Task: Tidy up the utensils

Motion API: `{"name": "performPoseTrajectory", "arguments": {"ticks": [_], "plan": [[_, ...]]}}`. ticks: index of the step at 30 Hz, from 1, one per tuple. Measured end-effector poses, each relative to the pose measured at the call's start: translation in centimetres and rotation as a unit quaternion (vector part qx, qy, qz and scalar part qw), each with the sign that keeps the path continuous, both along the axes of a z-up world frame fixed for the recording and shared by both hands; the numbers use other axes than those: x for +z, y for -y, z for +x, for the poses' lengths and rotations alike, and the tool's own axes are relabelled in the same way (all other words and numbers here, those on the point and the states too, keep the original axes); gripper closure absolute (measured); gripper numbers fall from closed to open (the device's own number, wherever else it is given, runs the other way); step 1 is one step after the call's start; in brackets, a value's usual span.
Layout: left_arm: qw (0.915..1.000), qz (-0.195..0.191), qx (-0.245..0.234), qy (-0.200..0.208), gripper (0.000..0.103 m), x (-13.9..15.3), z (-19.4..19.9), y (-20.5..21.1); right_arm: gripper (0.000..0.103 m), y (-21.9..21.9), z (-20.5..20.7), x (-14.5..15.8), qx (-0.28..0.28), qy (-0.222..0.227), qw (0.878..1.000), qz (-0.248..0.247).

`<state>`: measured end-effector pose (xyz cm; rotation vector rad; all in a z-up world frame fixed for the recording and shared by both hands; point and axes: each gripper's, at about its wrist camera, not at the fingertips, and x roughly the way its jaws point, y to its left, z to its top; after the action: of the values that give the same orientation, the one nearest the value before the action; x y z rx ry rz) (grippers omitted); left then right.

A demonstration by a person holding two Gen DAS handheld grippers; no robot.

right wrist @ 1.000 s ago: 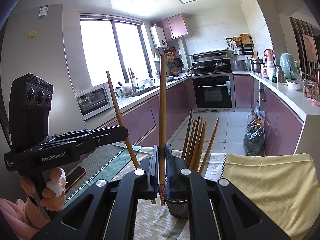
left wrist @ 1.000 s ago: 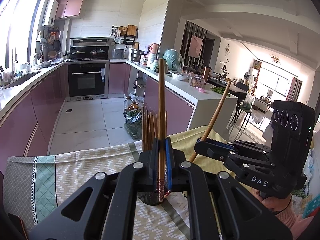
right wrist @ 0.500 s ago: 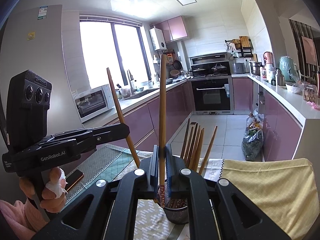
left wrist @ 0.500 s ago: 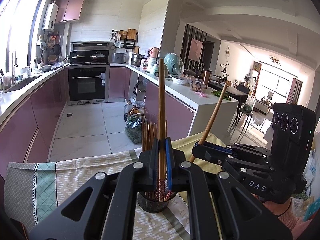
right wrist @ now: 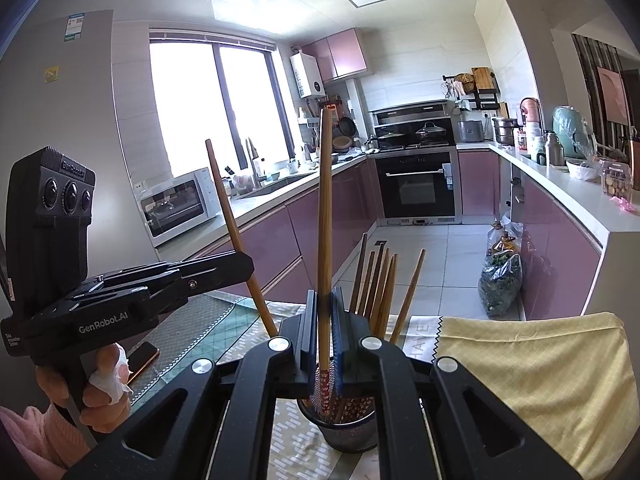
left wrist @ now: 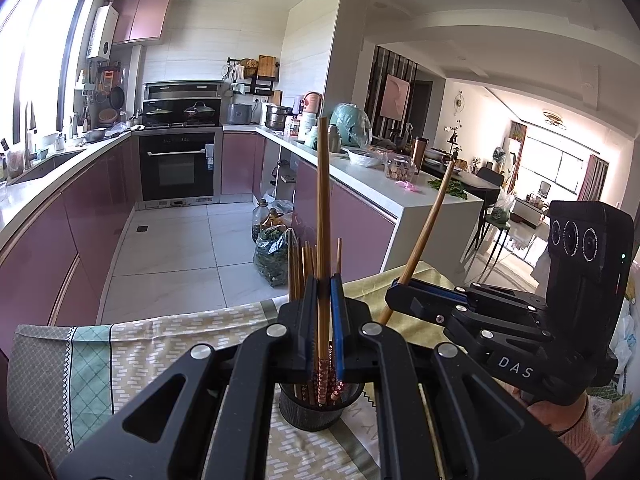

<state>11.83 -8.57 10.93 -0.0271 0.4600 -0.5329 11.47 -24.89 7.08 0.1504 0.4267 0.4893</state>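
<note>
My left gripper (left wrist: pixel 323 292) is shut on one wooden chopstick (left wrist: pixel 322 208), held upright with its patterned end just inside a black mesh holder (left wrist: pixel 312 414). My right gripper (right wrist: pixel 324 304) is shut on another wooden chopstick (right wrist: pixel 325 208), also upright with its patterned end in the same holder (right wrist: pixel 348 428). Several chopsticks (right wrist: pixel 378 288) stand in the holder. The right gripper also shows in the left wrist view (left wrist: pixel 396 294), and the left gripper in the right wrist view (right wrist: pixel 250 268).
The holder stands on a patterned cloth (left wrist: pixel 140 340) with a yellow cloth (right wrist: pixel 532 368) beside it. A phone (right wrist: pixel 142 358) lies at the left of the table. Behind are the kitchen counters (right wrist: pixel 568 188), an oven (right wrist: pixel 416 188) and a tiled floor.
Both grippers have moved down with their chopsticks. The patterned ends now reach into the holder, which shows more fully below the fingers.
</note>
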Motion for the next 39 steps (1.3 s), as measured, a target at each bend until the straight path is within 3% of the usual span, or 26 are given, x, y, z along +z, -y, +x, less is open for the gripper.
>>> {"name": "performPoseTrajectory", "arguments": {"ticks": [39], "plan": [[0.9994,0.017,-0.004,-0.029,0.096,-0.7,1.2,-0.3,0.097,0.4,2.1,-1.8,-0.006,-0.026,1.0,0.003]]}}
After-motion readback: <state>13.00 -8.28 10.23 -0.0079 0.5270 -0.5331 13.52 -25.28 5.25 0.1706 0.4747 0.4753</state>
